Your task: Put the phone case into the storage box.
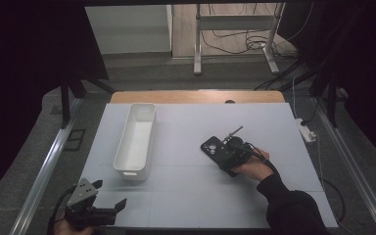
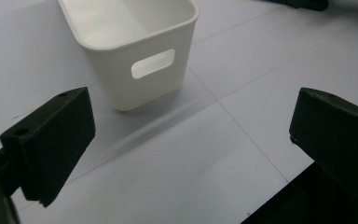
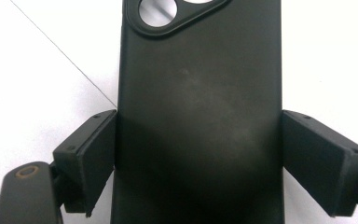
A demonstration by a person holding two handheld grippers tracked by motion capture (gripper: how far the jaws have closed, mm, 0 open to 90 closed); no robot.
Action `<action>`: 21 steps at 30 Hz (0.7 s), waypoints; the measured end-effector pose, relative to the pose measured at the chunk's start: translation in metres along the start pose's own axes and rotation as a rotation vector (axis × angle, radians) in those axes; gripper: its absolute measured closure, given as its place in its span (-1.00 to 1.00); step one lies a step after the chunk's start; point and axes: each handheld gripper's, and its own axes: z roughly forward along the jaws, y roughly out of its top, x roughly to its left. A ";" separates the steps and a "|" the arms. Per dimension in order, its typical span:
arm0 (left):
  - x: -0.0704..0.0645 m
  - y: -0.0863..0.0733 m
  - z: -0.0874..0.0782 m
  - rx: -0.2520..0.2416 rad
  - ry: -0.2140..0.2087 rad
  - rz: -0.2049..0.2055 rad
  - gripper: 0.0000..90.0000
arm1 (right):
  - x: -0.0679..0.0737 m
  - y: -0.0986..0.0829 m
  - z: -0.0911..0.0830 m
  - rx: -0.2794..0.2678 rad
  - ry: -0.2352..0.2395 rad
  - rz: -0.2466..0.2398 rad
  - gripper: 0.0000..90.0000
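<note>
While our right gripper [image 3: 198,158] clamps the black phone case [image 3: 200,107] by its long edges on the mat [image 1: 186,196], right of the bin [image 1: 136,139], we should lift level; our left gripper [image 2: 191,140] waits open near the bin's end

obstacle: white bin [image 1: 137,141] left-centre | free: table [image 1: 254,196] elsewhere, apparently

High view overlooks the table [image 1: 200,196]; claw views sit close.
</note>
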 end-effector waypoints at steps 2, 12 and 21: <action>-0.001 0.000 0.000 0.004 0.000 0.014 -0.98 | 0.000 -0.001 -0.001 -0.001 0.003 -0.004 -0.68; -0.002 0.001 0.000 0.003 0.008 0.016 -1.00 | 0.002 -0.005 -0.011 -0.060 0.029 0.019 -0.68; -0.004 0.003 0.001 -0.005 -0.021 0.011 -1.00 | 0.003 -0.008 -0.022 -0.105 0.058 0.016 -0.68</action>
